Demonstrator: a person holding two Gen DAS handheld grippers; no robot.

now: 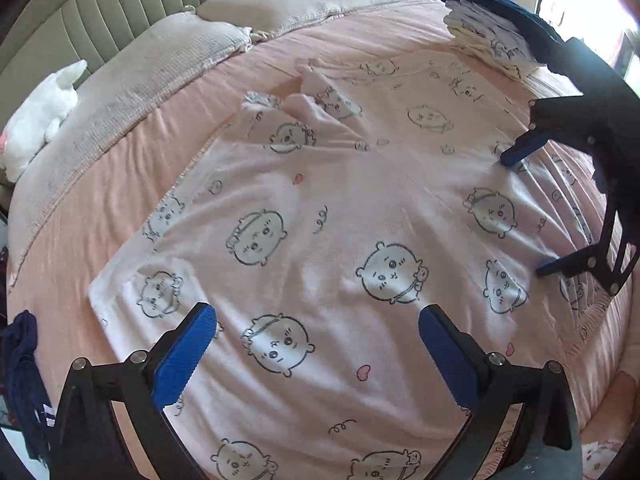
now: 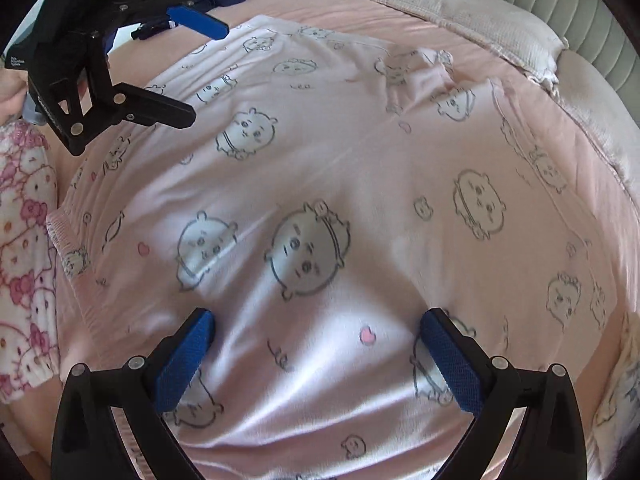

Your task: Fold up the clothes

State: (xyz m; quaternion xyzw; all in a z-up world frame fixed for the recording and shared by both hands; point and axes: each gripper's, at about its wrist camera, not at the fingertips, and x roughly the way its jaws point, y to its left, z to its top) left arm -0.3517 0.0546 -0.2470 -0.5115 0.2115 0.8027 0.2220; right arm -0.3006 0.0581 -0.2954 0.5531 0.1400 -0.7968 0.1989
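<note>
Lying flat on the bed [image 1: 100, 184], the pink top [image 1: 320, 216] fills the left wrist view; the left tool [image 1: 318, 330] hovers over its hem, jaws wide, empty. From the right wrist, the right tool [image 2: 316, 334] hangs over the top [image 2: 320, 184], wide open, gripping nothing.

Open bed surface around you, clutter only at the edges.
Your path across the pink garment [image 1: 320, 200] is clear; folded stack [image 1: 492, 40] and pillows [image 1: 168, 60] border the far side.
</note>
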